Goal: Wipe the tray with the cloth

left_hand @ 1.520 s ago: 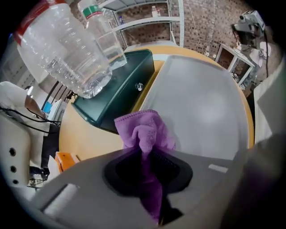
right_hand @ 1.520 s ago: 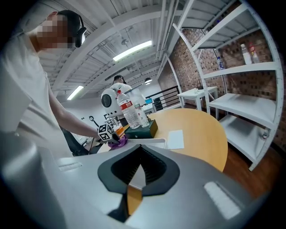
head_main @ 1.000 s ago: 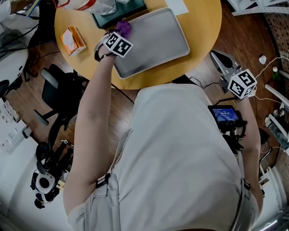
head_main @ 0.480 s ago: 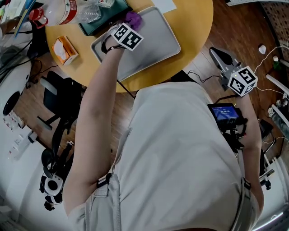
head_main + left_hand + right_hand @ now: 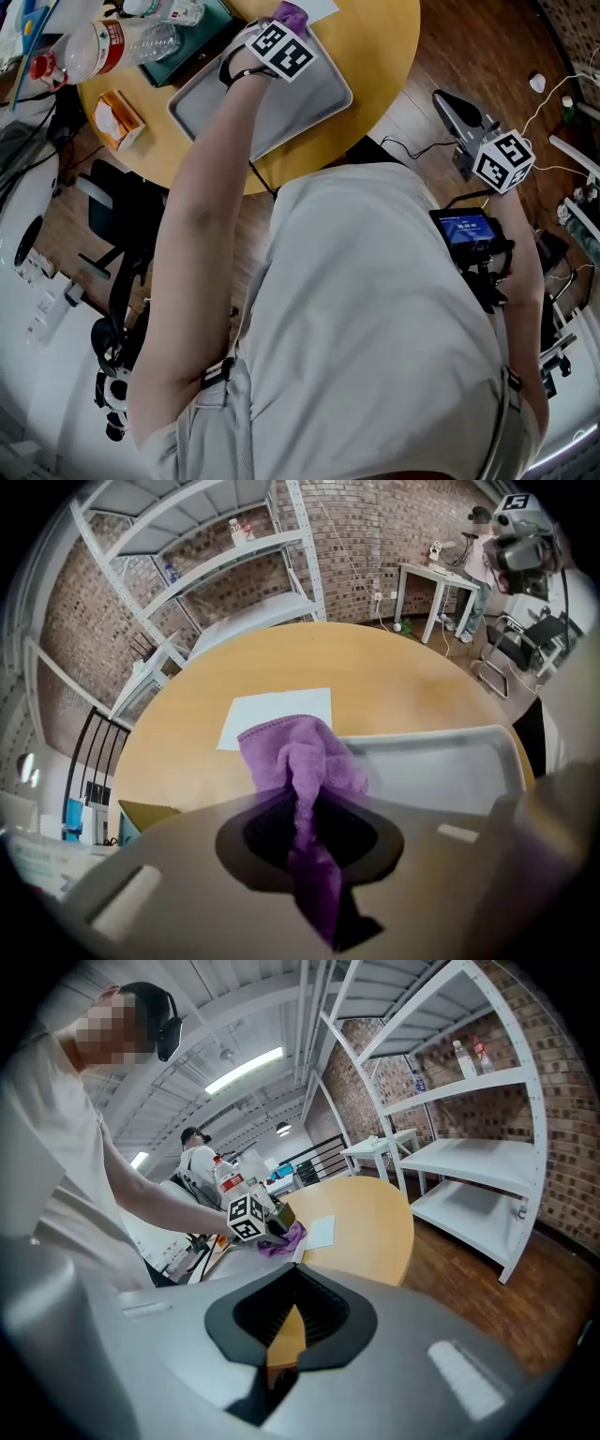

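Left gripper view: my left gripper point(image 5: 307, 822) is clamped on the purple cloth point(image 5: 298, 757). A strip of the fabric runs down between the jaws, and the loose bunch stands out beyond the tips. The bunch sits at one far corner of the grey tray point(image 5: 441, 771), over its rim; I cannot tell whether it presses on the tray floor. Just beyond the cloth, a white sheet point(image 5: 277, 714) lies flat on the round wooden bench point(image 5: 403, 672). Past the bench's far edge, white shelving point(image 5: 234, 564) stands against a brick wall.

Right gripper view: my right gripper point(image 5: 284, 1321) has its jaws drawn together to a narrow slit, with nothing between them. It looks across at the bench from outside its edge, and the left gripper and cloth show there at the tray's end.

Head view: the right gripper is held off the bench, beyond its right edge, above the wooden floor point(image 5: 441, 47). The tray lies close to the bench's near edge, with the left gripper at the tray end that points to the bench's middle. An orange tissue box point(image 5: 117, 120) sits by the bench's left edge, apart from the tray. Farther back along that edge, a plastic bottle point(image 5: 112, 42) lies on its side.
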{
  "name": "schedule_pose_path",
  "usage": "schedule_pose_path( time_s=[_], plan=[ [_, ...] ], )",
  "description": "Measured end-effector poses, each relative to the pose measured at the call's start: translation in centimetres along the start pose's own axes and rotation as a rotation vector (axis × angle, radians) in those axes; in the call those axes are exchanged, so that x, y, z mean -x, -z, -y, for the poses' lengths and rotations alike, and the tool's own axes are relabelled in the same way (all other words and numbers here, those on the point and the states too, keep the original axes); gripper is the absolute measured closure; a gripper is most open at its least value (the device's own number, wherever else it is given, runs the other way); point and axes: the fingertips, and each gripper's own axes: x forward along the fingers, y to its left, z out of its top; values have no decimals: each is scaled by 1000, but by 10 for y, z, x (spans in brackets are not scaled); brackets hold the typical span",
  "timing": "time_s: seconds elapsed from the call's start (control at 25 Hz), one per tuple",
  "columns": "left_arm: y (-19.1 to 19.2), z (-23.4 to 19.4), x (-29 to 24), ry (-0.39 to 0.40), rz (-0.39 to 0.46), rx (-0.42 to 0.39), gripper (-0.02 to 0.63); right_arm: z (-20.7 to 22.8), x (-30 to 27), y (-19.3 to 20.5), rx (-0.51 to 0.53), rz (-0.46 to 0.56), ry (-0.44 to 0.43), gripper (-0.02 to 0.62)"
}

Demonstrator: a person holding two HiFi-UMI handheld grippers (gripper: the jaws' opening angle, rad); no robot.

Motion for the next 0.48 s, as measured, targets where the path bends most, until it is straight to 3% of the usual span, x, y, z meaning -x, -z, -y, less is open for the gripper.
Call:
schedule_pose_path(
  time_s=[0.2, 0.48],
  plan=[
    [-2, 1, 3, -14, 6, 54, 552, 3, 1, 0, 0, 0, -6, 592],
    [-4, 60, 10, -13, -1, -89, 552, -9, -12, -14, 36, 5, -57, 592]
  ],
)
